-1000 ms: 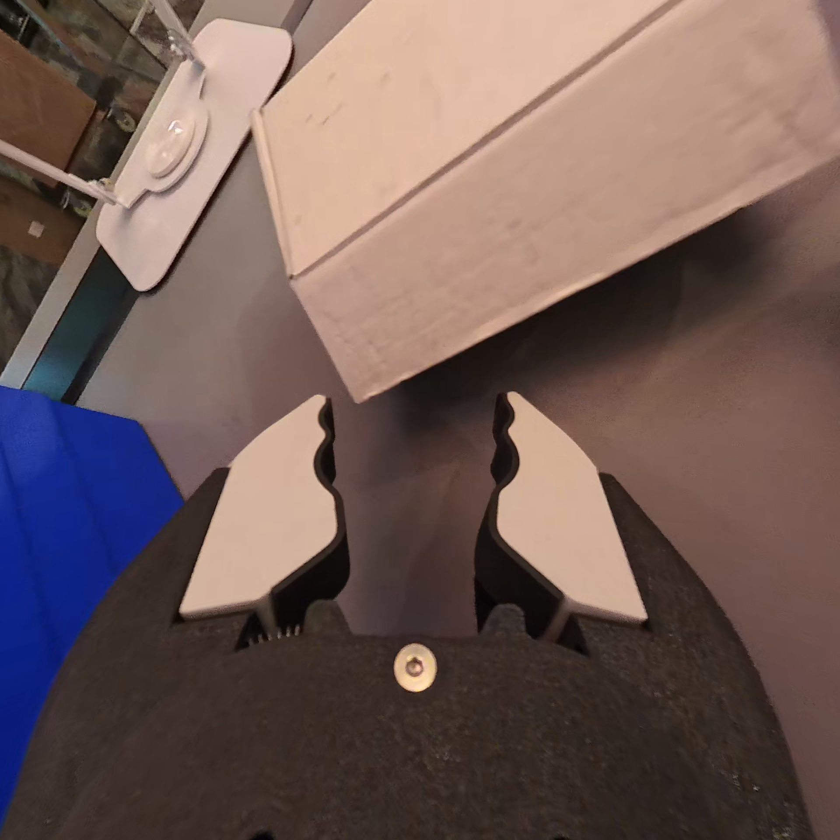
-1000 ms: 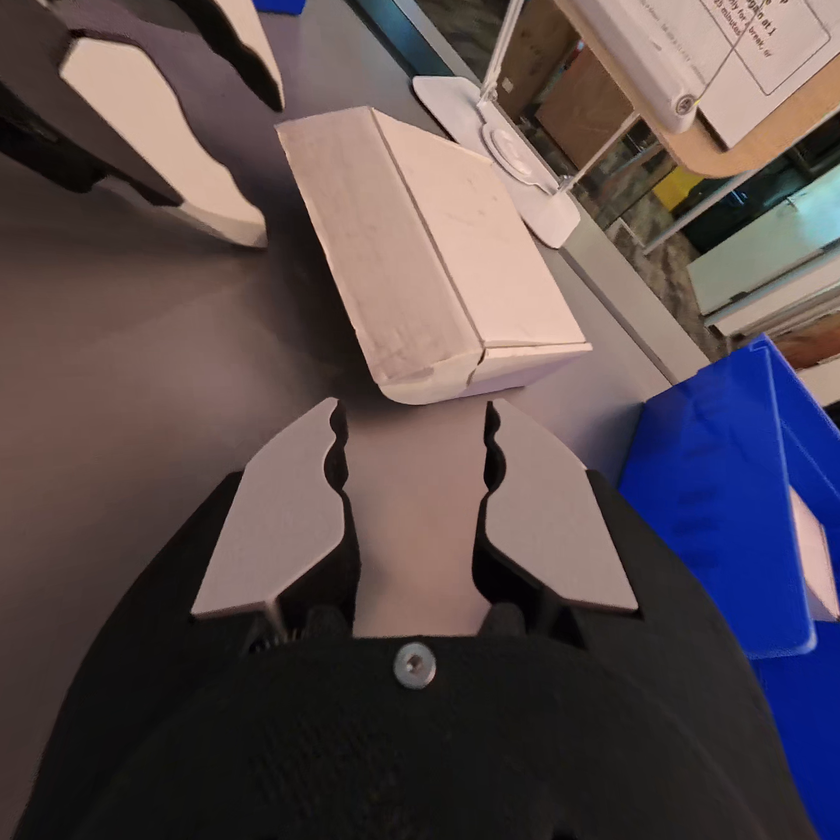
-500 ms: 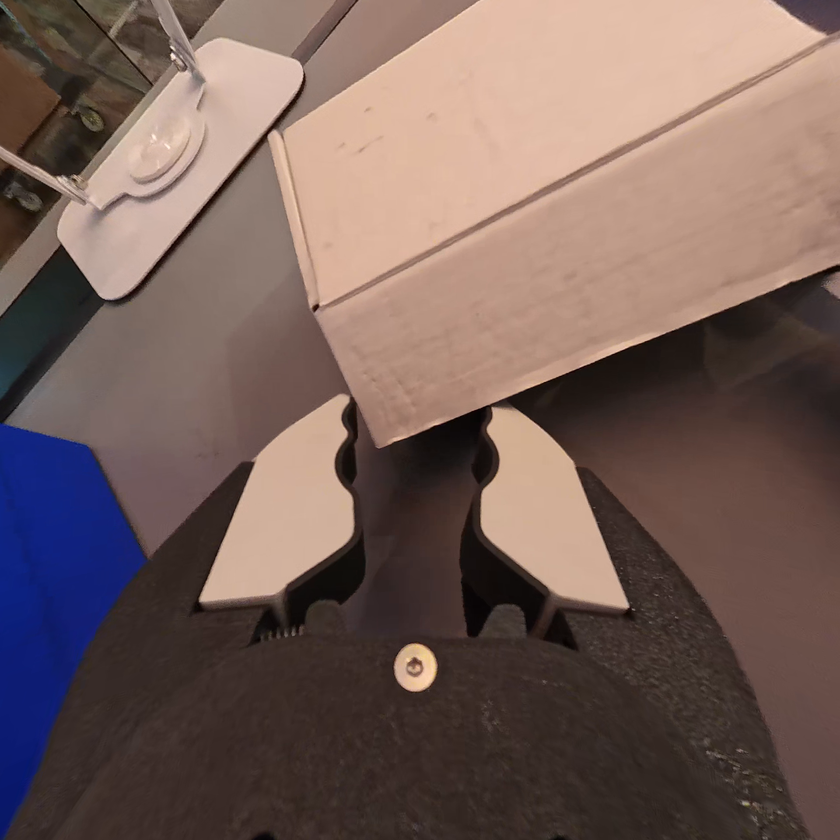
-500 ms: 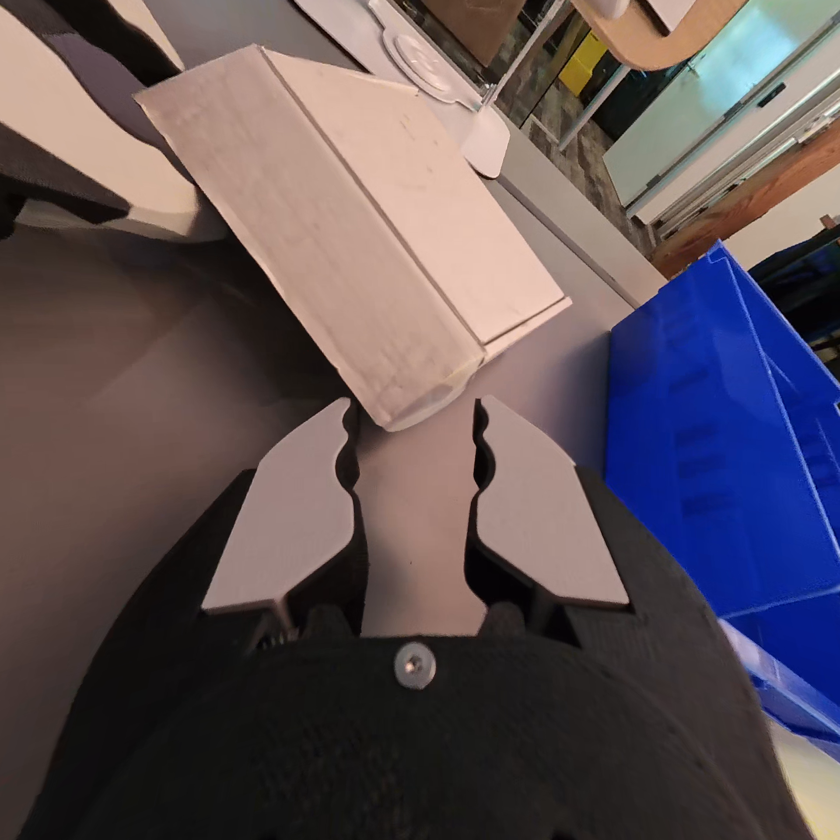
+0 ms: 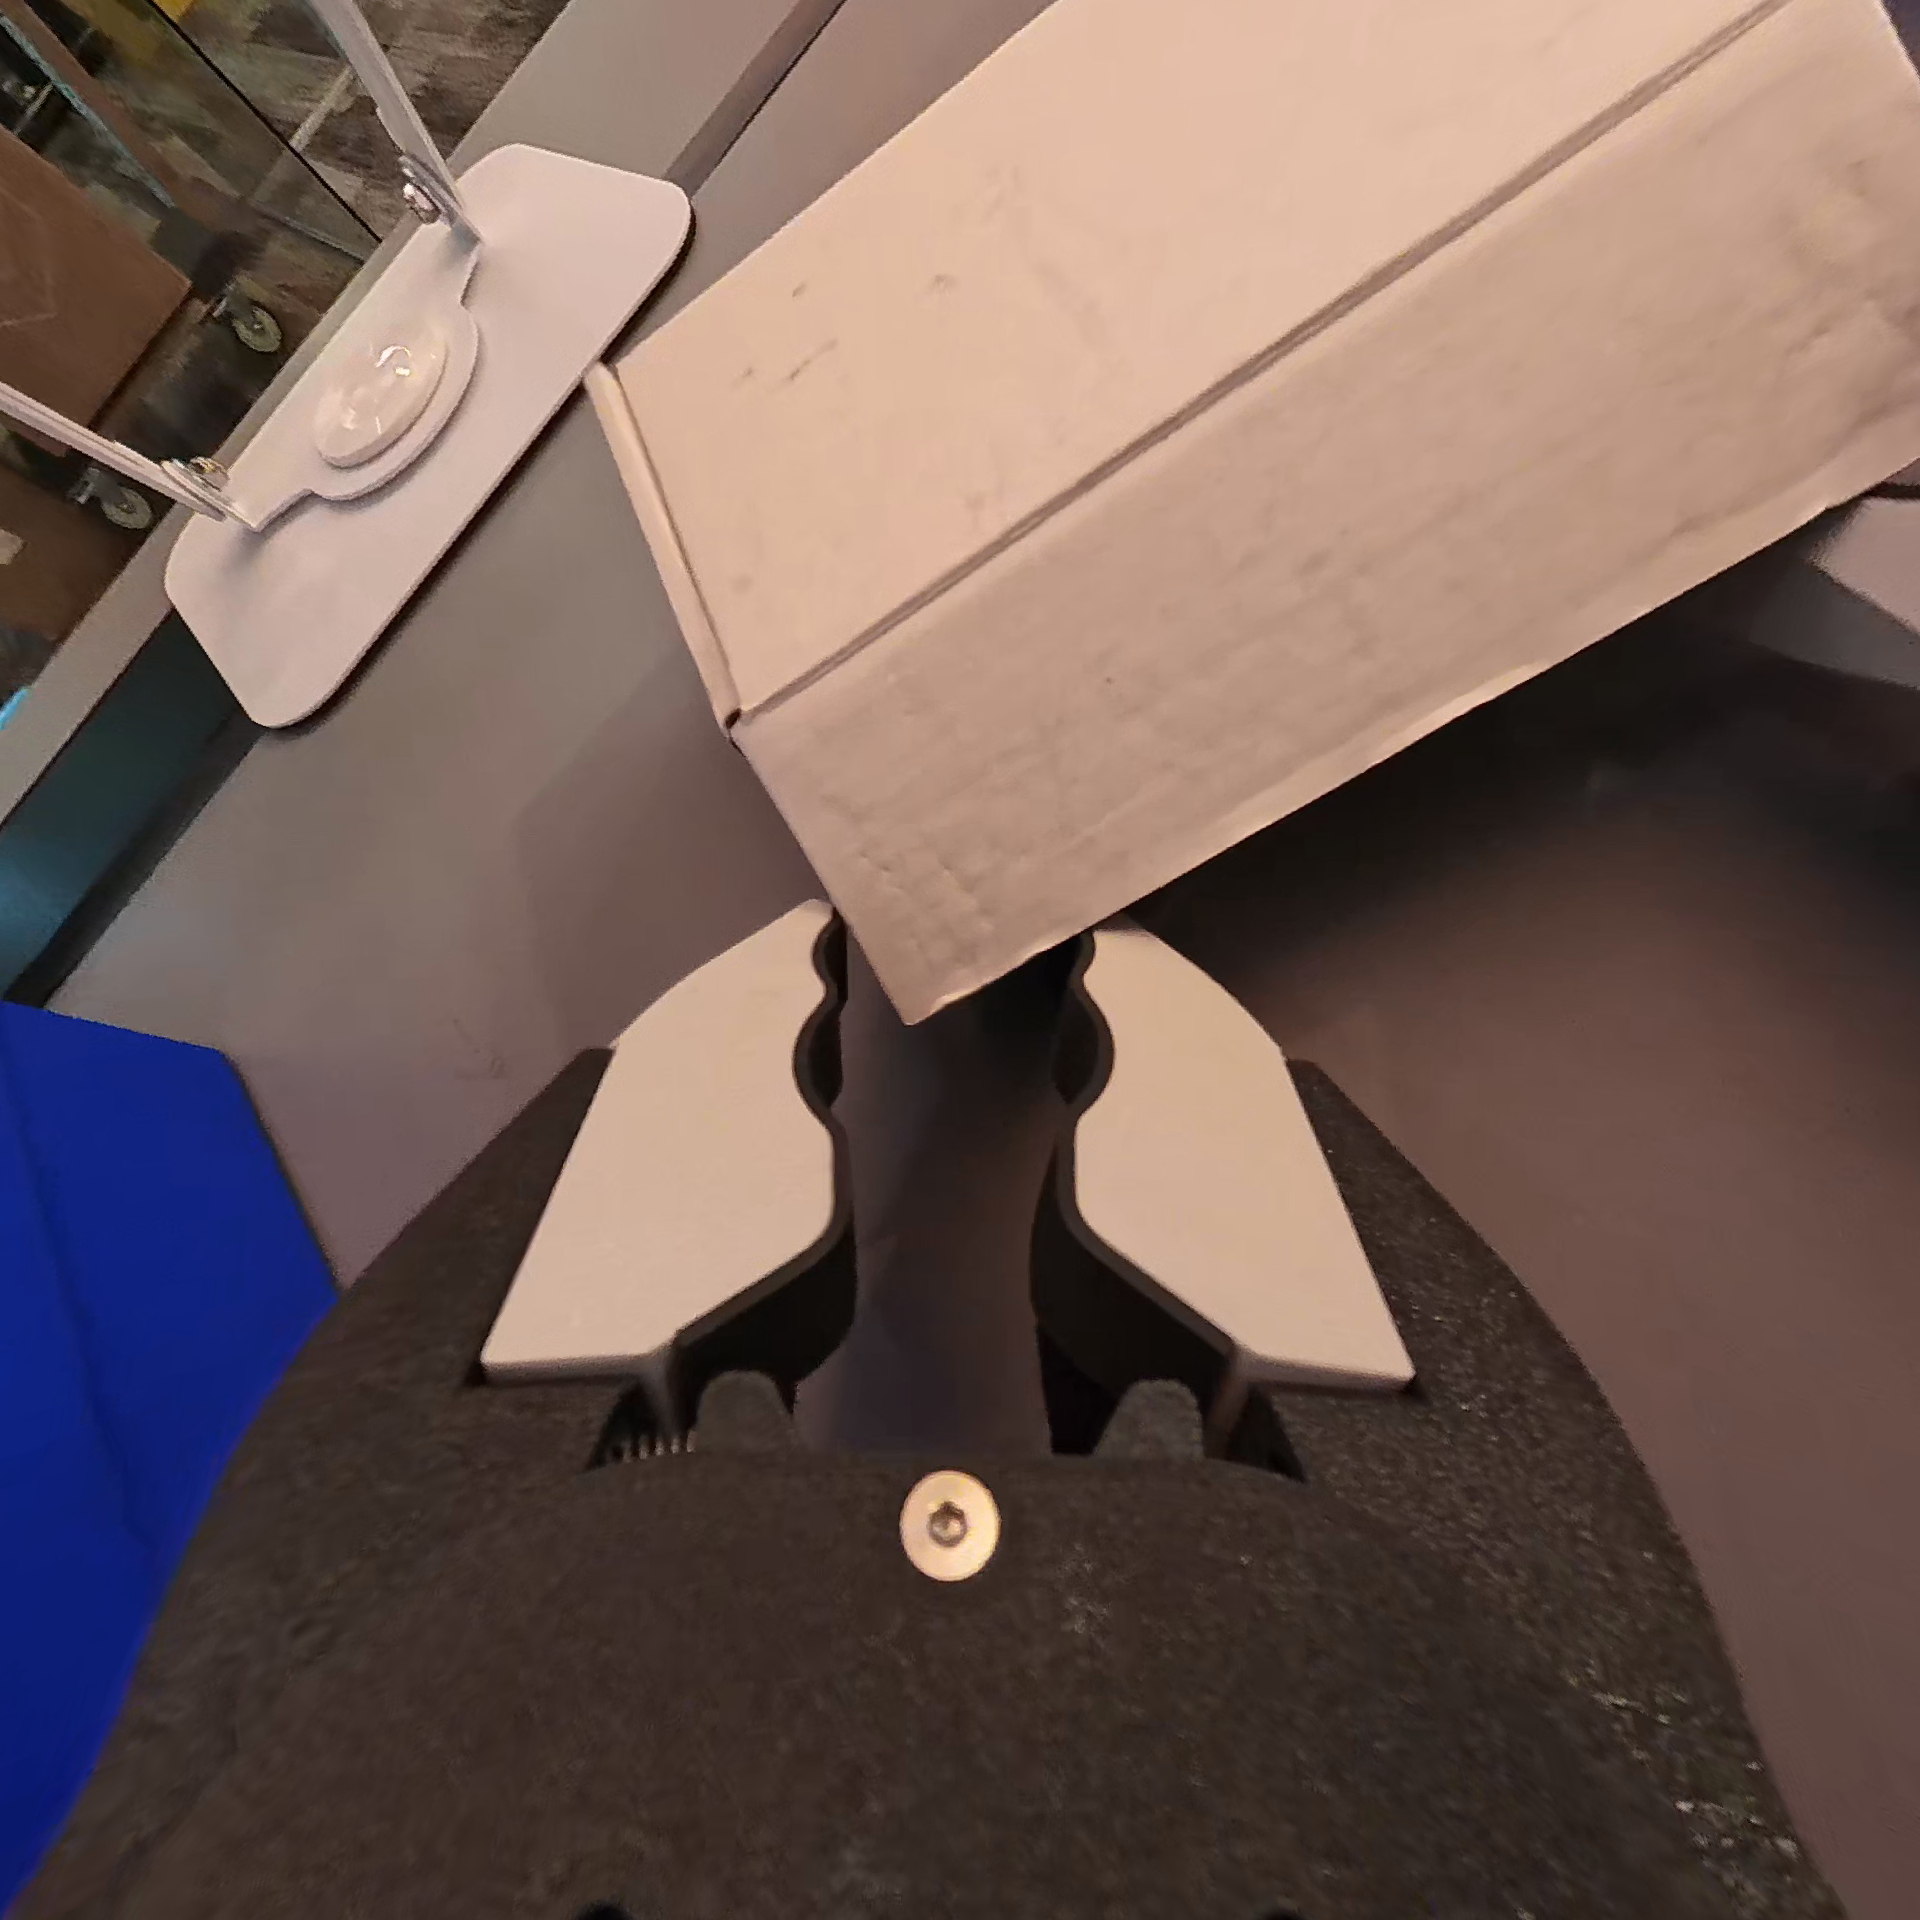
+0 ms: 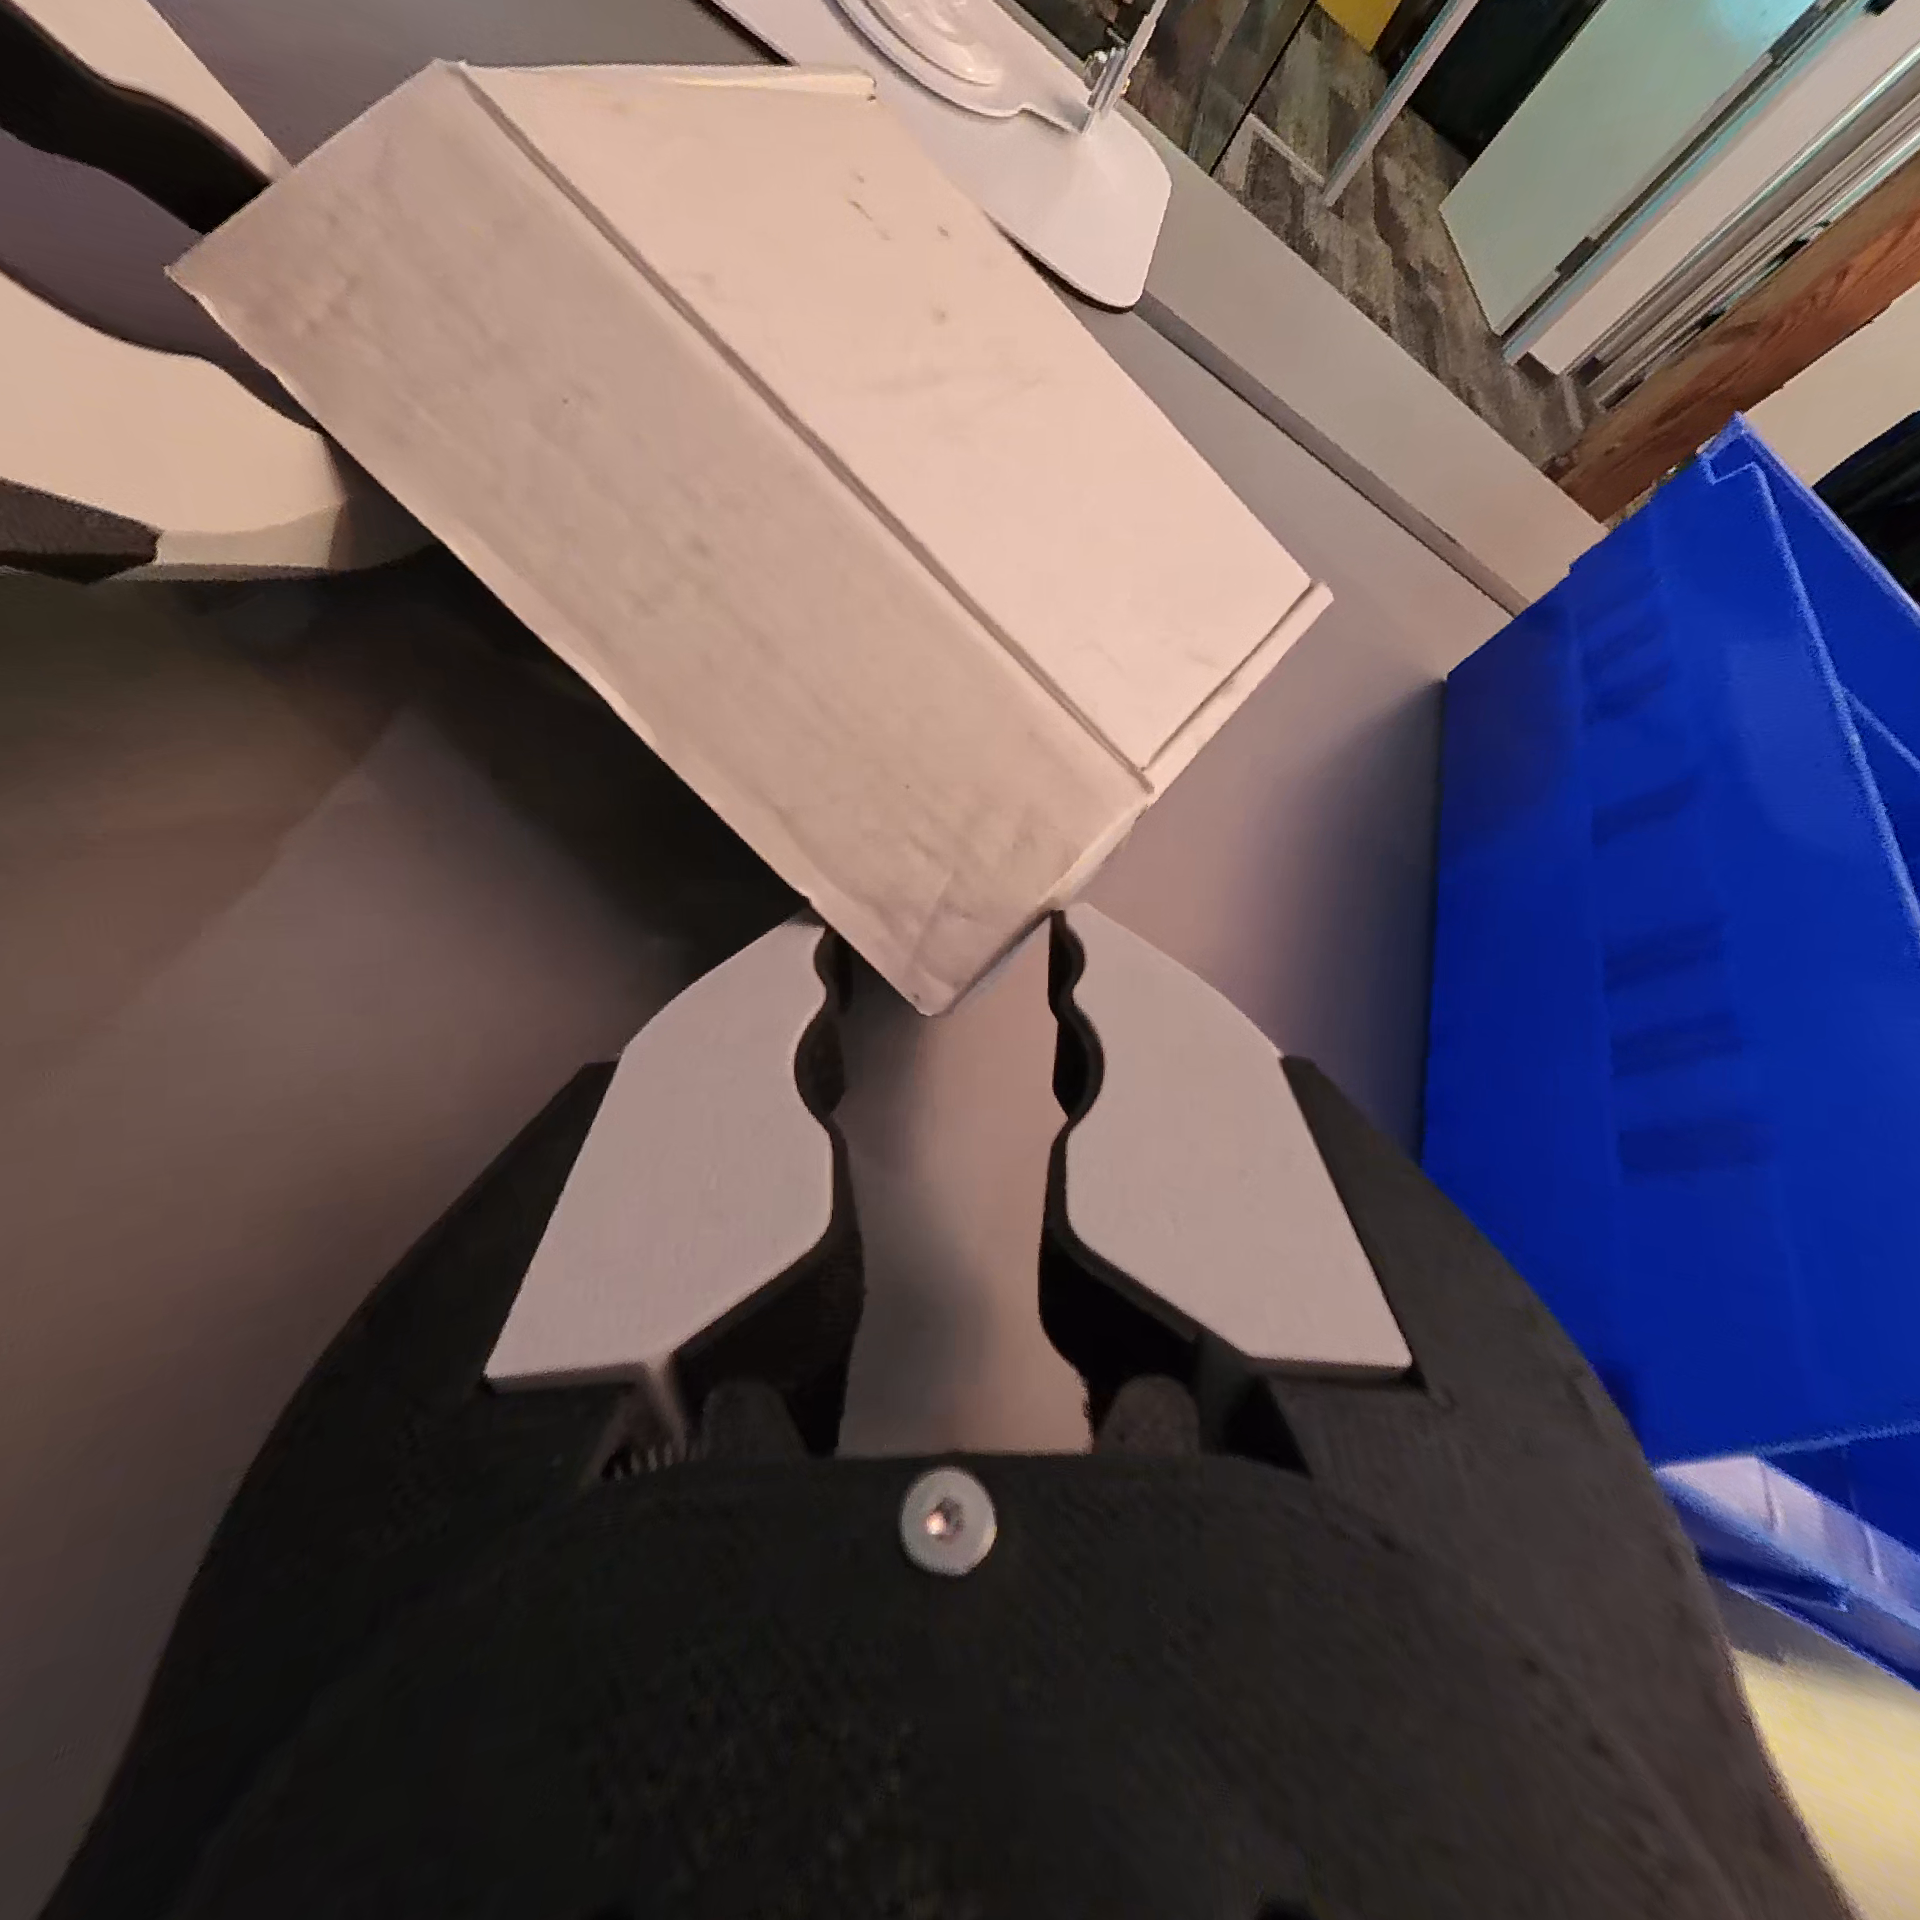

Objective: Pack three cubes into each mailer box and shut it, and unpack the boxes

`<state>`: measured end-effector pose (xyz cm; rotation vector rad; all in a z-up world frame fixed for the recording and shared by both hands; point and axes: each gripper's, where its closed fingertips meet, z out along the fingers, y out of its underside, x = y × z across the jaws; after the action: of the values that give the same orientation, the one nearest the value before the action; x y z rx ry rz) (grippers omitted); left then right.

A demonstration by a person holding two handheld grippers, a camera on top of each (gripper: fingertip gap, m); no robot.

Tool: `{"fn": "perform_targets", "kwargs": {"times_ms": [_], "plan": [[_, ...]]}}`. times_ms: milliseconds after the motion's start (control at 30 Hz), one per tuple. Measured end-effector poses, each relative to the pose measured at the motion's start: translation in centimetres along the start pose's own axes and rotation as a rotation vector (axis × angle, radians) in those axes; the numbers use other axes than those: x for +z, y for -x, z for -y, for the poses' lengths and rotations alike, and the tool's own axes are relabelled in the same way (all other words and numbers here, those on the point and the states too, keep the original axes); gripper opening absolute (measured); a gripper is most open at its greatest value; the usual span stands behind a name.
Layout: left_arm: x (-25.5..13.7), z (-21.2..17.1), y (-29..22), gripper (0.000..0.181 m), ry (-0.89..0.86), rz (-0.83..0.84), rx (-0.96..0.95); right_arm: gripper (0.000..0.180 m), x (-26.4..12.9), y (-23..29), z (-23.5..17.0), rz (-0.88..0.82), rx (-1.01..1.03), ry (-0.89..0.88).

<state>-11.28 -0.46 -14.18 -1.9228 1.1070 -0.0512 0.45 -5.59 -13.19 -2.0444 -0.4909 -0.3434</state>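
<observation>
A closed white mailer box [image 5: 1143,468] hangs tilted over the grey table [image 5: 416,883], with a shadow under it. My left gripper [image 5: 956,935] is shut on its near corner, with one finger on each side of the corner. In the right wrist view the same box [image 6: 779,468] has its opposite corner between the fingers of my right gripper [image 6: 940,930], which is shut on it. The left gripper's fingers [image 6: 156,416] show at the box's far end there. No cubes are in view, and the inside of the box is hidden.
A white lamp base [image 5: 416,416] stands at the table's far edge behind the box, and also shows in the right wrist view [image 6: 1039,156]. A blue bin [image 6: 1683,935] stands close on the right of the right gripper. A blue surface [image 5: 125,1351] lies left of the left gripper.
Both grippers moved in onto opposite corners of the box and narrowed their jaws on them. The box now sits higher and more tilted than before.
</observation>
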Motion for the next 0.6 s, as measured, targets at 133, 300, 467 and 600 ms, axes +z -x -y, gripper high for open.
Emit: {"fn": "perform_targets", "kwargs": {"times_ms": [133, 300, 467, 600], "plan": [[0.10, 0.09, -0.04, 0.036, -0.008, -0.016, -0.009, 0.036, 0.09, 0.00, -0.03, 0.012, 0.015, 0.006], [0.06, 0.12, -0.09, 0.036, -0.003, 0.007, 0.022, 0.035, 0.01, 0.12, -0.24, 0.032, 0.060, 0.028], [0.00, 0.18, -0.25, 0.032, -0.001, 0.033, 0.058, 0.032, -0.40, -0.18, -0.45, 0.013, 0.060, 0.064], [-0.05, 0.15, -0.11, 0.032, 0.002, 0.058, 0.071, 0.031, -0.76, -0.03, -0.27, 0.023, 0.071, 0.066]]}}
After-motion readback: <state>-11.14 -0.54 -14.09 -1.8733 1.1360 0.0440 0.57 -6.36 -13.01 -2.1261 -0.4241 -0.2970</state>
